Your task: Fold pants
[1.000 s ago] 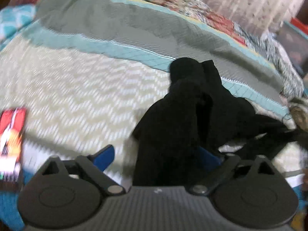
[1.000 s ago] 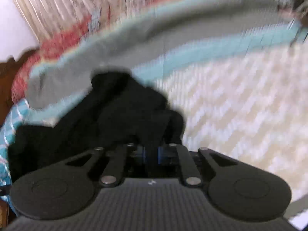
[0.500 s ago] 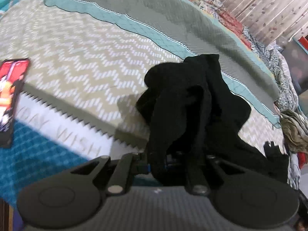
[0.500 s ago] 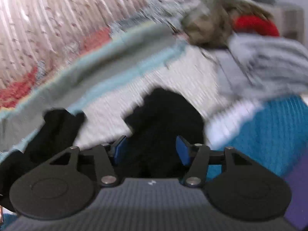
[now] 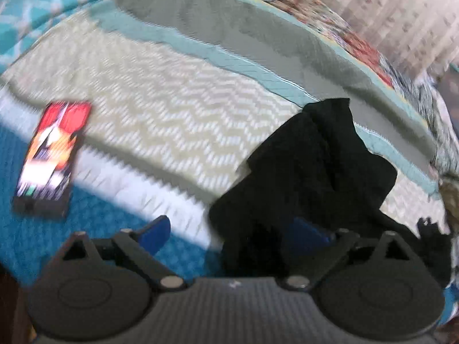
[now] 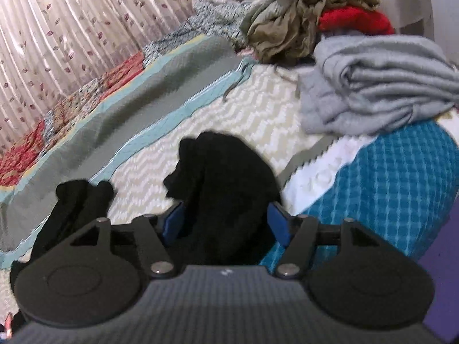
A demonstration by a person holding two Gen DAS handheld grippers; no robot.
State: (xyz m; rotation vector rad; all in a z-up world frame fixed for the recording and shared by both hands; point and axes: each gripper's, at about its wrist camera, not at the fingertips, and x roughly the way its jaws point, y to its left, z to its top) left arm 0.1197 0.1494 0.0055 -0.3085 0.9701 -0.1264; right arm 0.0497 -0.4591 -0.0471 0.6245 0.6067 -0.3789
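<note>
The black pants [image 5: 312,172] lie bunched on the chevron bedspread [image 5: 172,109]. In the left wrist view my left gripper [image 5: 232,230] has its jaws opening wide. The pants' near end sits against the right blue finger [image 5: 307,233], while the left finger [image 5: 155,229] stands clear over the spread. In the right wrist view another bunch of the black pants [image 6: 226,189] rises between the blue pads of my right gripper [image 6: 226,222]. Its jaws are opening slightly and the pads [image 6: 175,220] do not squeeze the cloth. A further black fold [image 6: 77,203] lies to the left.
A phone with a lit red screen [image 5: 51,154] lies on the bed at the left. At the right are a folded grey blanket [image 6: 378,83], an olive clothes heap [image 6: 287,14] and a red garment [image 6: 355,21]. A patchwork quilt [image 6: 86,91] and curtain lie beyond.
The left gripper, shut on the pants half a second ago, has opened wide. The right gripper has let go of the pants and swung right, toward the clothes pile.
</note>
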